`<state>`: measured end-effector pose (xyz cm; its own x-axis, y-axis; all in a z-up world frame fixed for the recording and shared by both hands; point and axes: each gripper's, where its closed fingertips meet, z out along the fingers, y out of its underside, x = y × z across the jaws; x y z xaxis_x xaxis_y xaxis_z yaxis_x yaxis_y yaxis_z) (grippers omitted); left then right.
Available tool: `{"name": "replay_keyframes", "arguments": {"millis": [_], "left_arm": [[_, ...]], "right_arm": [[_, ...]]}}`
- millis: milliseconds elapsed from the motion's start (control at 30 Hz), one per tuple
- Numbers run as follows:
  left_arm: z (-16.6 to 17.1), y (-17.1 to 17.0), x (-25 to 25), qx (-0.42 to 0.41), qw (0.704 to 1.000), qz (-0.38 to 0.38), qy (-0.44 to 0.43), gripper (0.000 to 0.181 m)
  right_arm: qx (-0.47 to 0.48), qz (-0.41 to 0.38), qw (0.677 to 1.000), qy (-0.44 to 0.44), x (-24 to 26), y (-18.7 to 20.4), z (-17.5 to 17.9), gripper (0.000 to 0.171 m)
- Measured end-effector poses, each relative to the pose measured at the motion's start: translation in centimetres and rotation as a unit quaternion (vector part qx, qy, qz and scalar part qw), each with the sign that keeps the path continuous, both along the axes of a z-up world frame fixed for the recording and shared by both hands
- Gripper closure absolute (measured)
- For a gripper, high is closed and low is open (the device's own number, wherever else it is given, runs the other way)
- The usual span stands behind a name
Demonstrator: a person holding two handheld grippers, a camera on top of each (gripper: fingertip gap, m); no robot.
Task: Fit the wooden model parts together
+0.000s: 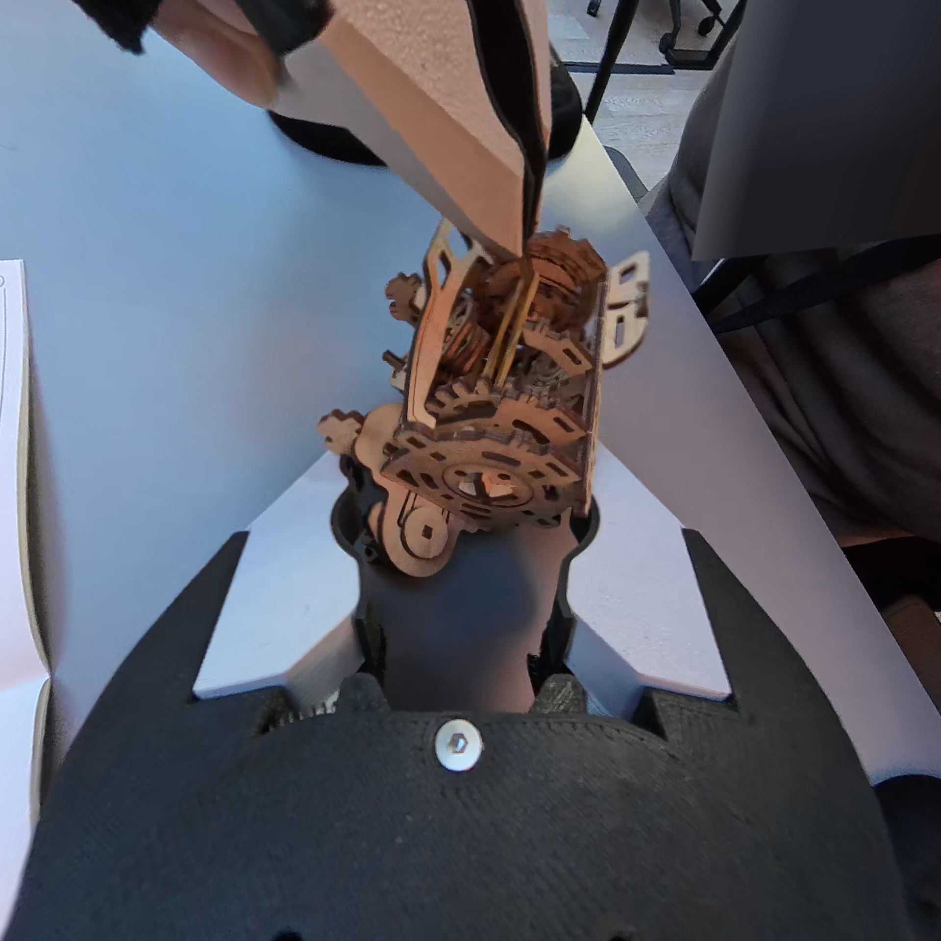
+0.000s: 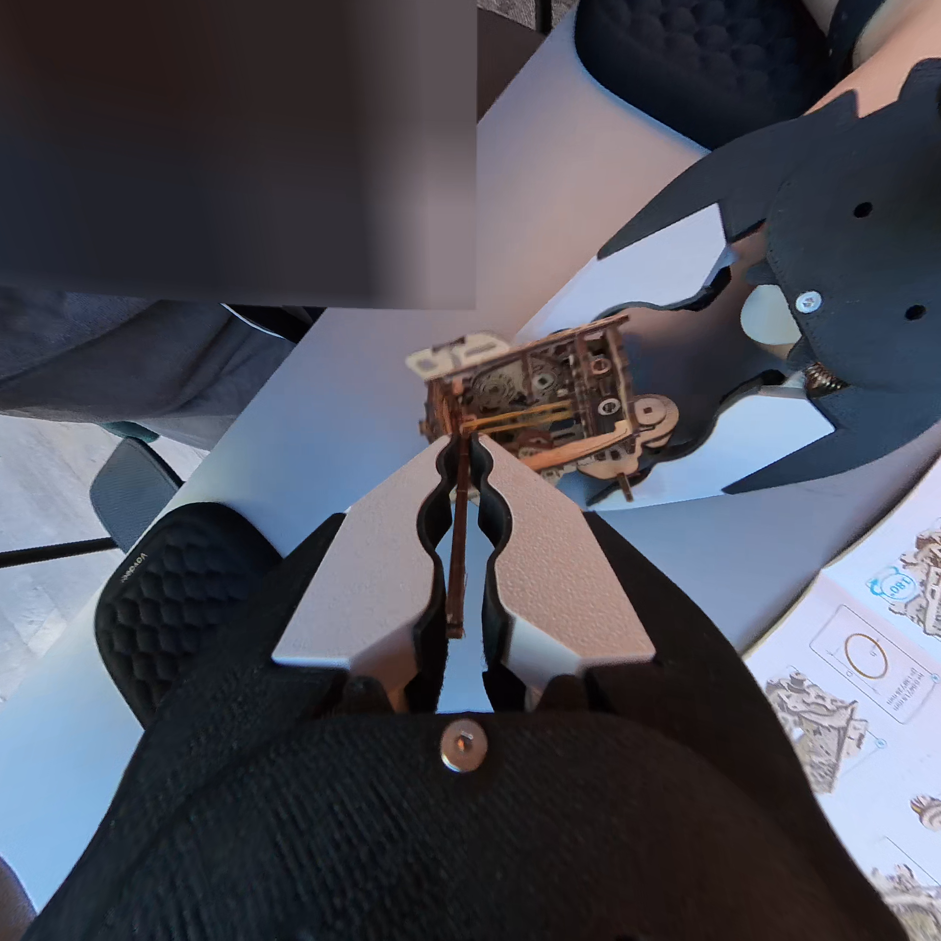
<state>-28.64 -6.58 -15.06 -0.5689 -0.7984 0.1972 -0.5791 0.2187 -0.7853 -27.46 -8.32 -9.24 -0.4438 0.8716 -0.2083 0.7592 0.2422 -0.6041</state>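
A wooden gear model [image 1: 499, 387] with laser-cut plates and cogs sits between the fingers of my left gripper [image 1: 468, 494], which is shut on its lower end and holds it above the white table [image 1: 153, 305]. My right gripper [image 2: 462, 440] is shut on a thin brown wooden strip [image 2: 457, 550]. Its tip touches the model's top edge [image 2: 534, 402]. A yellowish band [image 2: 519, 415] runs as two thin strands from that tip into the model. The left wrist view shows the right gripper [image 1: 529, 239] coming down from above onto the model. The right wrist view shows the left gripper [image 2: 557, 417] around the model.
A black padded wrist rest [image 2: 173, 601] lies at the table's edge and also shows in the left wrist view [image 1: 326, 137]. An instruction booklet [image 2: 865, 662] lies at the right. A person's dark clothing [image 1: 840, 407] is just past the table edge. A chair [image 2: 132, 483] stands beyond. Some 7 cm of space lies between my two pairs of fingers.
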Motion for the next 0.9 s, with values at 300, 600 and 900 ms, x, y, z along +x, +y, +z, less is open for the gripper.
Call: {"name": "replay_keyframes", "arguments": {"millis": [300,600,900], "left_arm": [[0.2,-0.5,-0.5,-0.013,1.000,-0.011,0.004,0.082],[4.9,-0.9,1.4,-0.090,0.993,0.073,-0.024,0.065],[2.7,-2.5,2.8,-0.022,0.975,0.216,0.056,0.075]], "right_arm": [[0.004,0.014,1.000,-0.005,0.2,-0.4,-0.6,0.170],[0.011,0.016,1.000,0.003,0.5,-0.7,-0.8,0.170],[0.016,0.017,1.000,-0.002,0.6,-0.7,-1.1,0.170]]}}
